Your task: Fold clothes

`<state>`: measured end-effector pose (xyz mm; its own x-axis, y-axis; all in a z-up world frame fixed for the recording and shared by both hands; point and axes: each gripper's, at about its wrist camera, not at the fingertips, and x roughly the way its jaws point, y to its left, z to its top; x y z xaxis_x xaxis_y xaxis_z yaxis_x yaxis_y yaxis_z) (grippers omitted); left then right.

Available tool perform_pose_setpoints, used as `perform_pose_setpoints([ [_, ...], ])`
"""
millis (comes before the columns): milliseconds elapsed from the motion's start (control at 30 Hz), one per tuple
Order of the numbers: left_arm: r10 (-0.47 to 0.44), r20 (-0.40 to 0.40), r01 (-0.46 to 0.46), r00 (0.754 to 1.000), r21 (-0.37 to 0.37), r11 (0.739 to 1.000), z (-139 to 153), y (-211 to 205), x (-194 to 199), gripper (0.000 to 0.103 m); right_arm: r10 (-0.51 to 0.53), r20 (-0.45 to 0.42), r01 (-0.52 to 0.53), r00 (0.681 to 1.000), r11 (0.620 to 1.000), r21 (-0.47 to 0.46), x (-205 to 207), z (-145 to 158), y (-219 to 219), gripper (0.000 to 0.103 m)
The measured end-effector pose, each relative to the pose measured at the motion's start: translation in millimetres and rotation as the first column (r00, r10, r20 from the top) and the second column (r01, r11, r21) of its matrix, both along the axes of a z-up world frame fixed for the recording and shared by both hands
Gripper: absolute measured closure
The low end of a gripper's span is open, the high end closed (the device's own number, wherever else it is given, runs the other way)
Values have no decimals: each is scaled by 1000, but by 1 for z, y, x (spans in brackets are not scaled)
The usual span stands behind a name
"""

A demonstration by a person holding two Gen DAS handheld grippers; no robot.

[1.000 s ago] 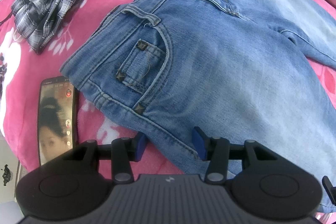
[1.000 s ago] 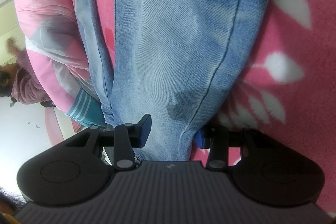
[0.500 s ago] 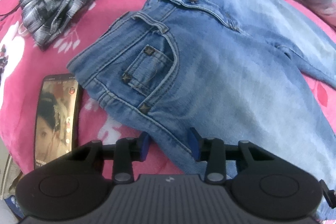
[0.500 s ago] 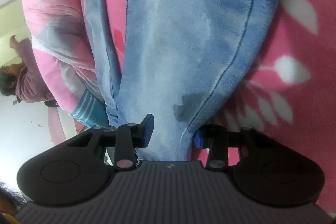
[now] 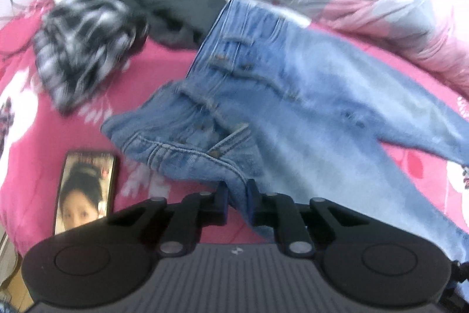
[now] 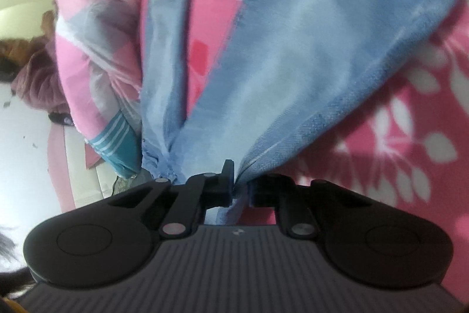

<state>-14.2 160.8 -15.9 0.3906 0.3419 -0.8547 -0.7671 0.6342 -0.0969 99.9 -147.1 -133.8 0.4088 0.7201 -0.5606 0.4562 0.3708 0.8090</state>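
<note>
Both grippers, left gripper [image 5: 236, 195] and right gripper [image 6: 241, 185], each clenched on one pair of jeans [image 5: 293, 113].

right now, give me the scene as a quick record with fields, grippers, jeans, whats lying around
left gripper: shut on the jeans, pinching the side edge just below the waistband
right gripper: shut on the jeans further down a leg, denim bunched between the jaws
jeans state: gathered toward both grips; legs spread apart
surface: pink floral bedspread
phone: screen lit, lying beside the waistband, apart from it
plaid garment: crumpled, beyond the jeans
dark garment: next to the plaid one
image quality: motion blur in both views
</note>
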Motion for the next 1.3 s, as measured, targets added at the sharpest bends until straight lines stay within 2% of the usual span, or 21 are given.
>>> perform_pose_setpoints([
  [300, -67, 150, 50, 986, 112, 992, 32, 9, 29, 95, 35, 156, -23, 987, 997, -75, 63, 45, 5, 97],
  [633, -102, 252, 65, 962, 153, 986, 26, 54, 100, 97, 86, 284, -45, 955, 988, -148, 155, 75, 37, 98],
  [933, -102, 259, 61, 960, 162, 985, -3, 95, 154, 97, 127, 286, -75, 950, 979, -188, 235, 64, 66, 98],
  [1133, -120, 255, 73, 960, 186, 980, -25, 117, 184, 97, 144, 281, -90, 949, 976, -197, 267, 52, 84, 98],
  [1300, -145, 221, 99, 964, 205, 974, -51, 126, 195, 96, 169, 266, -114, 949, 971, -211, 288, 29, 97, 98],
])
